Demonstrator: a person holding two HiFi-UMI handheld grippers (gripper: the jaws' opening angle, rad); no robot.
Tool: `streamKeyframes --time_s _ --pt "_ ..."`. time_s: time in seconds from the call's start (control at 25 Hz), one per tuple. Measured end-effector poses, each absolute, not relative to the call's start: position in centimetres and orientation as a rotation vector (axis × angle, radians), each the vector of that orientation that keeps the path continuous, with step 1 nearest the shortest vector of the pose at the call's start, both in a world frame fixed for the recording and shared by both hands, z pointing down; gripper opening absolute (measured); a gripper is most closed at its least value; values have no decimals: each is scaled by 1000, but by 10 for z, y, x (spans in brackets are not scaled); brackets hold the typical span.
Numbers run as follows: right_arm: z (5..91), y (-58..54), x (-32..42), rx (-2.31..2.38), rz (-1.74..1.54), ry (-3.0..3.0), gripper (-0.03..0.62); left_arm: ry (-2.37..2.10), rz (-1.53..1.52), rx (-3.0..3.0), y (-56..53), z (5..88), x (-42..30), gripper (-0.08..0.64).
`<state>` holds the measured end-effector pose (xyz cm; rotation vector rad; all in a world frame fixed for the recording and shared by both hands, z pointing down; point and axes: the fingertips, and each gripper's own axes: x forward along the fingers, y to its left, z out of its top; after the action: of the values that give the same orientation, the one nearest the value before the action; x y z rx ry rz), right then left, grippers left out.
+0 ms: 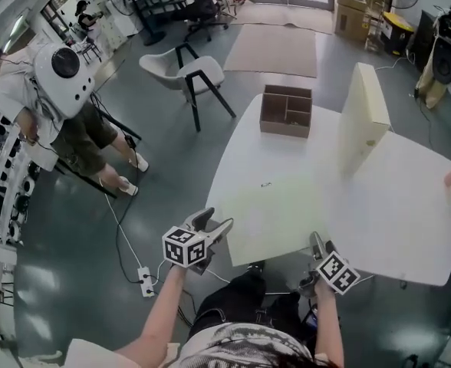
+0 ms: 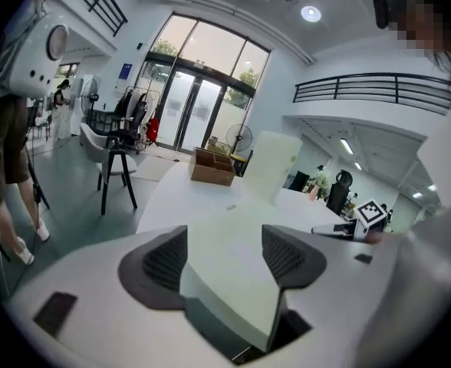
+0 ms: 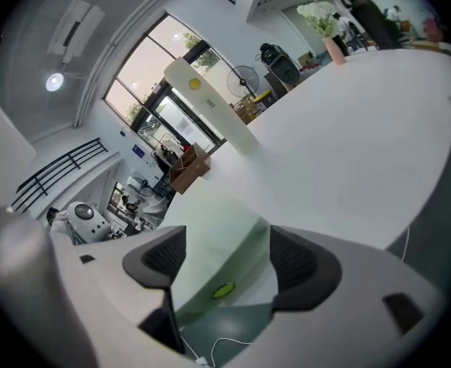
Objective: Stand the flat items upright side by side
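A pale cream board (image 1: 279,209) lies flat on the white table (image 1: 394,221), at its near edge. A second cream board (image 1: 363,113) stands upright farther back on the right. My left gripper (image 1: 218,225) is at the flat board's near left corner. In the left gripper view the jaws (image 2: 224,255) stand apart with that corner (image 2: 225,290) between them. My right gripper (image 1: 317,242) is at the board's near right edge. Its jaws (image 3: 219,259) straddle the edge (image 3: 214,240), which carries a green dot, without pressing on it. The upright board (image 3: 210,106) shows beyond.
A brown compartment box (image 1: 287,110) stands at the table's far side, left of the upright board. A white chair (image 1: 183,71) and a standing person (image 1: 80,129) are on the floor to the left. A power strip (image 1: 145,280) lies by my feet.
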<state>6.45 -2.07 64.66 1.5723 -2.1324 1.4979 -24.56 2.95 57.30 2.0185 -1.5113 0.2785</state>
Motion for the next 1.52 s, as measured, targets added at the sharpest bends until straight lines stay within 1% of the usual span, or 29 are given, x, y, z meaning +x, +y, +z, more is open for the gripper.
streamKeyframes --time_s 0.32,0.64,0.8,1.04,1.24,1.32,1.52 --pt "668 -33 62 1686 1674 -2023 388 -1356 352 1957 -9 632 -280 336" --pt "679 -40 57 1778 1712 -1982 426 -1166 272 1910 -29 664 -279 345" --pt "679 -39 56 1823 1694 -1988 427 -1079 260 1933 -32 670 -275 347" --pt "671 -44 55 1829 1693 -2010 395 -1021 307 1998 -39 670 -275 350" --pt "654 -58 54 1862 1606 -2063 382 -992 367 2082 -55 666 -271 340" --pt "643 -65 55 1875 1553 -2092 377 -965 390 2129 -61 664 -268 323" --pt "618 -76 60 1905 1453 -2158 365 -924 348 2194 -78 660 -260 317"
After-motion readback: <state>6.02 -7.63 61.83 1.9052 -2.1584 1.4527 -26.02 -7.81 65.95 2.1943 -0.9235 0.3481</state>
